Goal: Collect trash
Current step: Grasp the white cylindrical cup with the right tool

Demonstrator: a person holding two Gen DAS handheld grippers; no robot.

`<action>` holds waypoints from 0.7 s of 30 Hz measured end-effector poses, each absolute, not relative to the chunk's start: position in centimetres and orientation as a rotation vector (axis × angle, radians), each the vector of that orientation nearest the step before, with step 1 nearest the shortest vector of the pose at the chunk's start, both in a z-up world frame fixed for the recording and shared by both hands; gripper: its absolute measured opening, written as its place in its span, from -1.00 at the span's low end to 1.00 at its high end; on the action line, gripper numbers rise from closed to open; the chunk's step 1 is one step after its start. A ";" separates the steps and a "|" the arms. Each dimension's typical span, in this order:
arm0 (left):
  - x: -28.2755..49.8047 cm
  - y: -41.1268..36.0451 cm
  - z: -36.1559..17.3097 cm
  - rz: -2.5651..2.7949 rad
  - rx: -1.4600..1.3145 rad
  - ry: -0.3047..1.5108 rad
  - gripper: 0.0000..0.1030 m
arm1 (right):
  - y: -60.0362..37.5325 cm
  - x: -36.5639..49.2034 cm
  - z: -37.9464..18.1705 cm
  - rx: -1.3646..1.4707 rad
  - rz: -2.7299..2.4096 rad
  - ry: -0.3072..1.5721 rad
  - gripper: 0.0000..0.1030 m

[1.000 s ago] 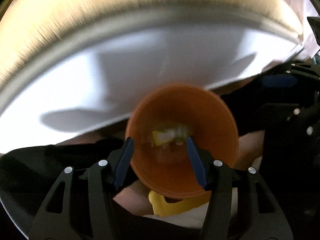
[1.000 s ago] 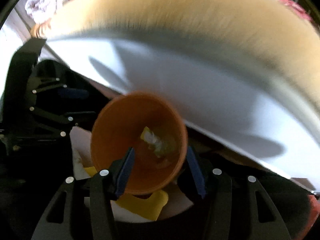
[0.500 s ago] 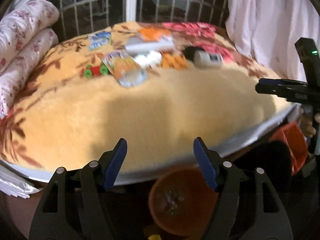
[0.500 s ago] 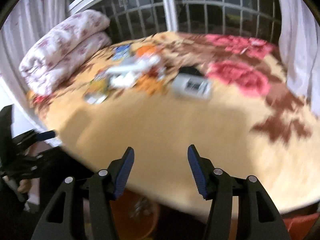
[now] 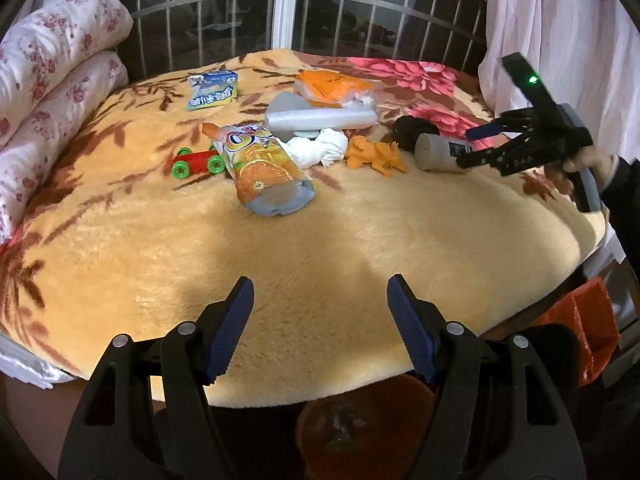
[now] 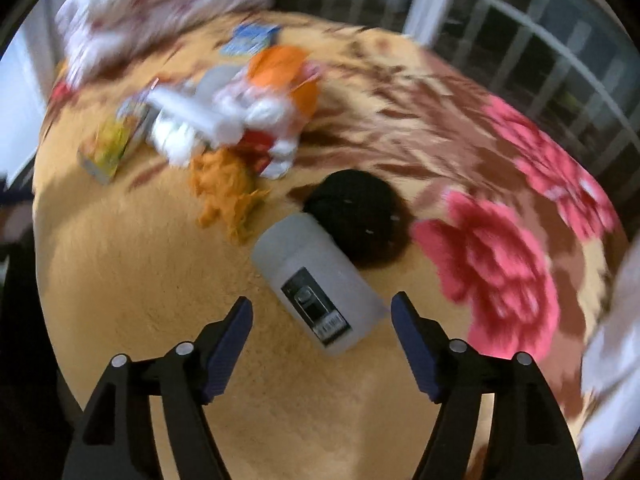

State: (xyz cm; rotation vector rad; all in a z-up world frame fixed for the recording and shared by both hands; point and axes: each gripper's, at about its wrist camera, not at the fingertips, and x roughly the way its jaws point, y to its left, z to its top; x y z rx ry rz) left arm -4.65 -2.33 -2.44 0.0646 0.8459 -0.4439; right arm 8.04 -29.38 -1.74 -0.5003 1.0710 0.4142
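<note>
Trash lies heaped mid-bed on the blanket (image 5: 360, 232), juice pouch (image 5: 264, 172) foremost, while my right tongs (image 6: 321, 312), jaws just opening and apart with nothing gripped, hang over the grey bottle (image 6: 320, 280) beside it, and my left tongs (image 5: 320, 300) gape empty above the orange bin (image 5: 360, 432).

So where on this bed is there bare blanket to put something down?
Free: the wide near strip of blanket, from the juice pouch down to the bed's edge. Crowded: the far middle, around the foil roll, tissue and grey bottle.
</note>
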 end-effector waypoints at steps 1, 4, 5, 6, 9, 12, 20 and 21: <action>-4.5 -2.4 -2.5 -0.445 0.057 0.852 0.32 | -29.0 8.5 -2.2 -0.551 0.437 1.086 0.39; -4.1 -2.7 -2.8 -0.434 0.054 0.867 0.36 | -28.3 9.8 -3.8 -0.635 0.482 1.145 0.39; -3.9 -2.9 -3.0 -0.428 0.057 0.873 0.39 | -28.1 10.3 -4.3 -0.650 0.487 1.164 0.37; -3.8 -3.0 -3.1 -0.422 0.057 0.879 0.41 | -28.0 10.7 -5.0 -0.658 0.493 1.188 0.34; -3.4 -3.2 -3.5 -0.418 0.050 0.895 0.42 | -28.0 11.8 -6.2 -0.605 0.513 1.249 0.11; -3.3 -3.1 -3.6 -0.409 0.038 0.900 0.42 | -28.5 11.4 -6.0 -0.542 0.484 1.252 0.09; -3.6 -1.9 -3.8 -0.413 -0.025 0.914 0.42 | -29.9 6.7 -4.3 -0.247 0.353 1.147 0.00; -3.7 -1.7 -3.8 -0.409 -0.026 0.907 0.42 | -30.2 5.9 -4.0 -0.187 0.338 1.132 0.00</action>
